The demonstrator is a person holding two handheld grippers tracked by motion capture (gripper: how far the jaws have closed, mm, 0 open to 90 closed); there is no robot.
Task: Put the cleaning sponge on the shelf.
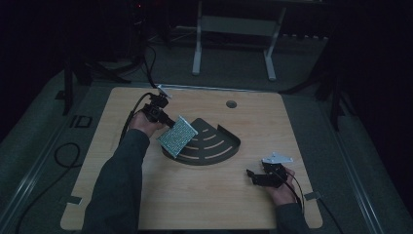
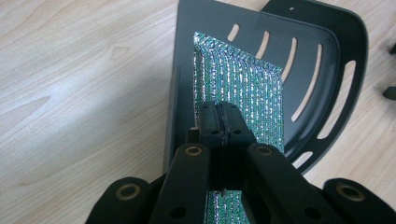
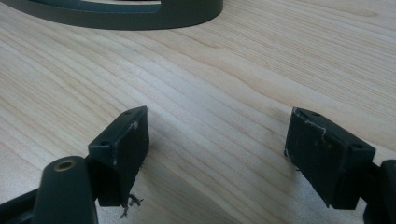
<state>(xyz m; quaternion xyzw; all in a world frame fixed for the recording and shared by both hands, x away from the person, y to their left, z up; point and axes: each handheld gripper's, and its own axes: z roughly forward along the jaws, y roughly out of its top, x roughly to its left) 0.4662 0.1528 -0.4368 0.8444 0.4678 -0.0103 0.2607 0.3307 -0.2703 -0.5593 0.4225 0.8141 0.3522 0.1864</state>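
1. The sparkly green cloth (image 1: 177,136) is a flat, shiny square with glittery stripes. It hangs in the air over the left edge of the dark fan-shaped tray (image 1: 229,146).

2. The left gripper (image 1: 169,123) holds the cloth. In the left gripper view its two black jaws are pressed tight together on the near edge of the cloth (image 2: 252,88), and the rest of the cloth sticks out in front over the tray (image 2: 341,56).

3. The cloth looks thin and light. It sticks out quite flat from the jaws with only a small bend near one side, so I think it is a bit stiff, like a scrubby pad, not floppy like a towel.

4. It does not look easy to break. Its weave looks rough, so it should not slip out of the pads easily.

5. The best place to hold it is by an edge, just as it is held now. A grip at the middle of an edge keeps it from tipping.

6. The right gripper (image 1: 254,176) rests low by the near right part of the wooden table (image 1: 146,204), well away from the cloth. In the right gripper view its fingers (image 3: 122,149) stand wide apart with nothing between them, and a bit of the tray's rim (image 3: 140,16) shows far off.

7. The tray has long curved slots in it and a raised rim.
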